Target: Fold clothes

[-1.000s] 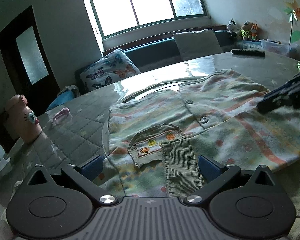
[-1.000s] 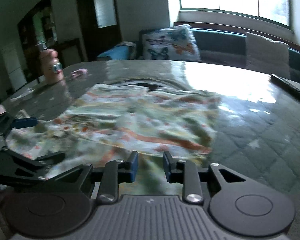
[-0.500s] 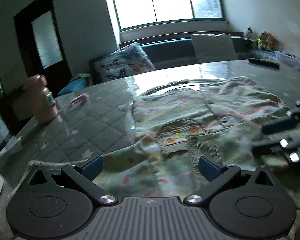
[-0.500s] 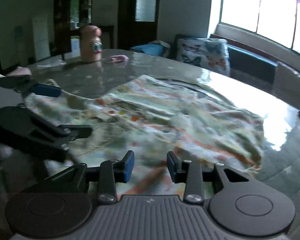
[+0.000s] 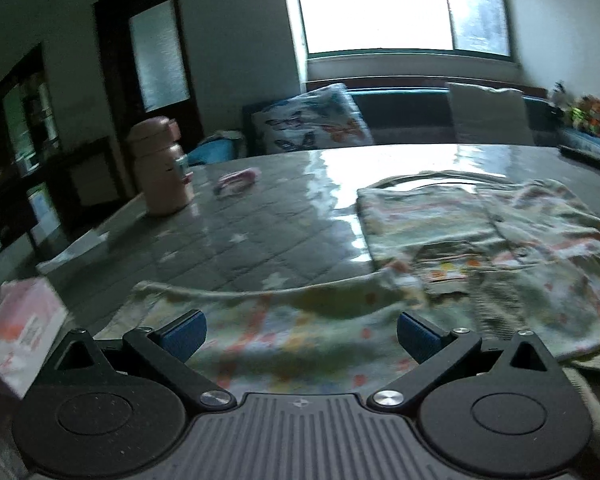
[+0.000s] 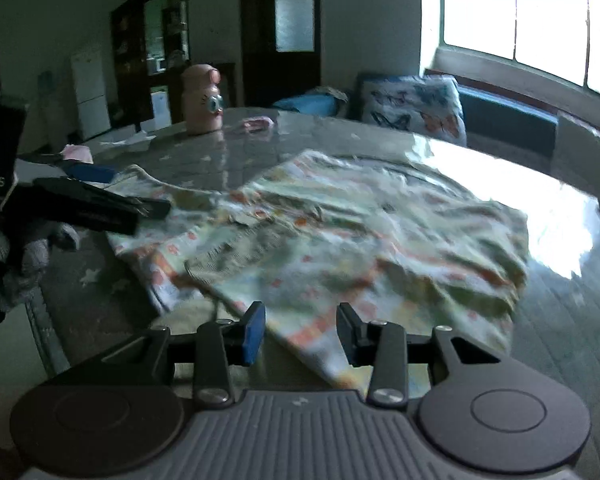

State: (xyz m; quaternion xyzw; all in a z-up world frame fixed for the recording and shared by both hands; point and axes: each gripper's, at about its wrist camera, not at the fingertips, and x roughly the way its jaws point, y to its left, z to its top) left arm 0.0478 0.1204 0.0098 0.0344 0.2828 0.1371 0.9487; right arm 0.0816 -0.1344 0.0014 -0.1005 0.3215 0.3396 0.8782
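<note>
I note a pink bottle [image 5: 162, 174] standing upright on the quilted table cover [image 5: 228, 248], with a small pink item [image 5: 236, 180] lying near it. A butterfly-print cushion [image 5: 312, 120] and a plain cushion [image 5: 488, 114] sit on the bench behind. A dark remote [image 5: 586, 160] lies at the table's far edge.

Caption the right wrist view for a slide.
Open right hand-held gripper over the hem of a patterned shirt spread on the table, left hand-held gripper at its sleeve.

The right gripper [image 6: 300, 330] has just been opening (shirt [image 6: 340, 240] between, unpinched); both views swung leftward.
</note>
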